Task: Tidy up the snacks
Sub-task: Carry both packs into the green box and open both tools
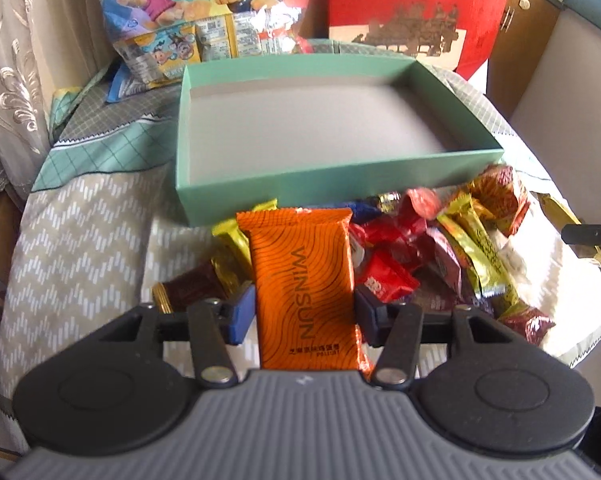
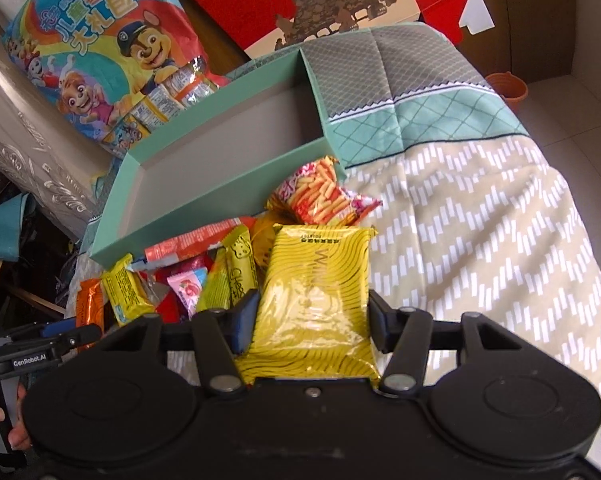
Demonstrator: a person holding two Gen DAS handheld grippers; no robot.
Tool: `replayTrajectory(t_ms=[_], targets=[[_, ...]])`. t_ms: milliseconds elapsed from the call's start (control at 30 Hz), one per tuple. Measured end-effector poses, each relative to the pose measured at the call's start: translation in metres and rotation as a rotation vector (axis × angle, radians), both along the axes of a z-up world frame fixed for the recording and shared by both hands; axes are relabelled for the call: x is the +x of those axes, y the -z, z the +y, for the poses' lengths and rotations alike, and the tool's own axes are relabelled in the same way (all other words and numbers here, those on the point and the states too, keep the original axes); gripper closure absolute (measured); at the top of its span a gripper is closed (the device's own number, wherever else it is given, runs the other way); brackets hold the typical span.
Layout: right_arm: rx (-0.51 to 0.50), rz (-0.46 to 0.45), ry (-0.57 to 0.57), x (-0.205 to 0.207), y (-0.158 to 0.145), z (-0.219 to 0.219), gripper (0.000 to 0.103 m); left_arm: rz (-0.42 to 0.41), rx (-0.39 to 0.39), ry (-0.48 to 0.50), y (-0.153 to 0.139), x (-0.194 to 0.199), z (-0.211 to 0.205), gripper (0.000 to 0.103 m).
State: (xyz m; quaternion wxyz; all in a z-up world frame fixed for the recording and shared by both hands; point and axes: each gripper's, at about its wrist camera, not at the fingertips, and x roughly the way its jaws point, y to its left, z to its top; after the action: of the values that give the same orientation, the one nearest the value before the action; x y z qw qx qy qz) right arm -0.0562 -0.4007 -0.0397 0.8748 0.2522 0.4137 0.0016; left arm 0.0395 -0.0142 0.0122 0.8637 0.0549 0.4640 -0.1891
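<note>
A patterned cloth (image 1: 80, 220) covers the tabletop; on it sits a shallow mint-green box (image 1: 340, 178), its grey floor bare, with a cartoon-printed snack bag (image 2: 100, 60) and a red gift box (image 1: 416, 4) behind it; a heap of small wrapped snacks (image 1: 440, 240) lies just in front of the box's near wall; the left hand-held gripper (image 1: 304, 304) is about half open, pads pressed on the long edges of an orange packet (image 1: 304, 280) whose long axis points away toward the box; the right hand-held gripper (image 2: 310, 320) likewise clamps a yellow packet (image 2: 316, 292), lengthwise toward the box.
</note>
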Motion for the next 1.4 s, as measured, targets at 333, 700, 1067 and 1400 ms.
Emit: replayTrajectory(t_ms=[333,700,1067,1400], targets=[[-0.033,0.068,-0.088,0.023,0.017,0.025,0.049,-0.026,-0.047,-0.027,-0.018,0.035,0.011,0.051],[-0.046,0.167,-0.109,0.043,0.049,0.052,0.036,0.021,-0.043,-0.022,0.003,0.021,0.009,0.051],[-0.124,0.124,-0.049,0.034,0.034,0.046,0.053,0.026,-0.056,-0.020,0.002,0.025,0.010,0.051],[-0.161,-0.024,-0.041,0.082,-0.036,0.022,0.053,-0.078,-0.035,0.004,-0.035,0.079,0.007,0.051]])
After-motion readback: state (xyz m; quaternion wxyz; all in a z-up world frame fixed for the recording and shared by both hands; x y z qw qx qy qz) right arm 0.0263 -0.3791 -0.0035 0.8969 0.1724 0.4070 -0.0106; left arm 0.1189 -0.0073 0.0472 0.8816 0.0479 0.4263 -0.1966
